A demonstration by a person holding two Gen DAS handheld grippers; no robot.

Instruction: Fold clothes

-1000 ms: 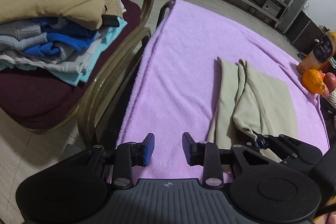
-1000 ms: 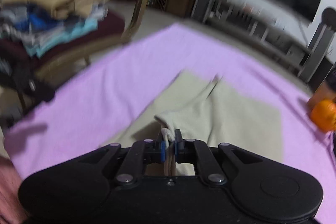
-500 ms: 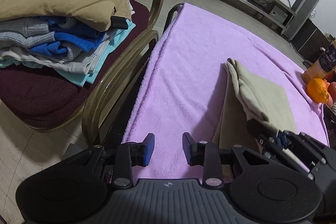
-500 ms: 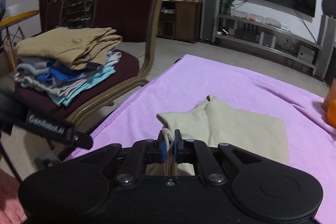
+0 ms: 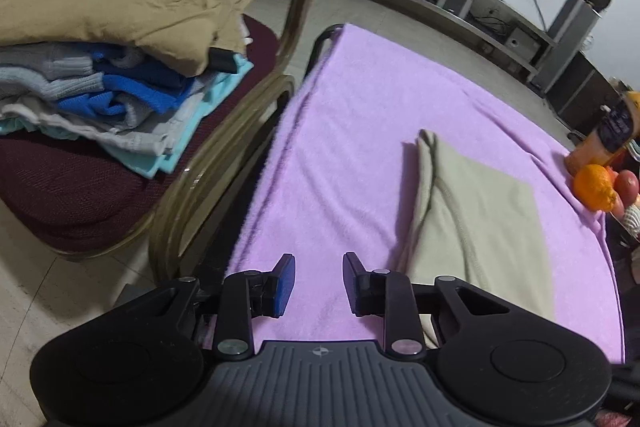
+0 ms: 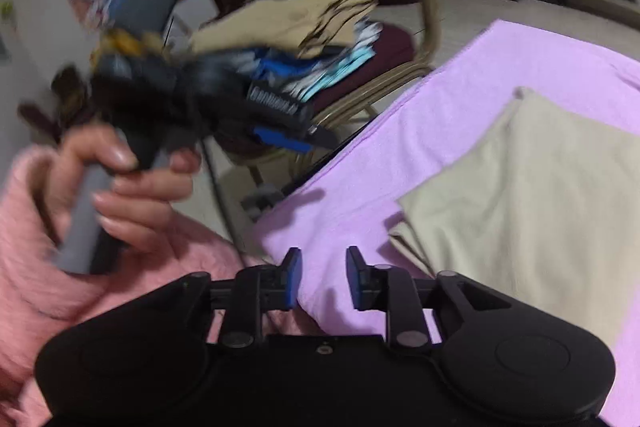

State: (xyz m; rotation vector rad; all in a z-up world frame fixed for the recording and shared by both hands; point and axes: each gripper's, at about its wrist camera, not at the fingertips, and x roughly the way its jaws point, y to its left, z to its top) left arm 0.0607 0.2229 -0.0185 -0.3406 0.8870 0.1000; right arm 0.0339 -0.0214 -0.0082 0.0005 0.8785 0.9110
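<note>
The left hand (image 6: 120, 183), in a pink sleeve (image 6: 36, 267), gripped the left gripper (image 5: 319, 285), tilted down over the purple blanket (image 5: 360, 131); its jaws had just been narrowing, empty. The right gripper (image 6: 322, 279) had just been opening, nothing between its jaws. The folded beige garment (image 5: 480, 211) lay on the blanket, just right of both. Its white lettering was too blurred to read.

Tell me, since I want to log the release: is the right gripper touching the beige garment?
Apart. The right wrist view shows the right gripper with empty jaws, just opened, over pink blanket, the beige garment lying aside.
</note>
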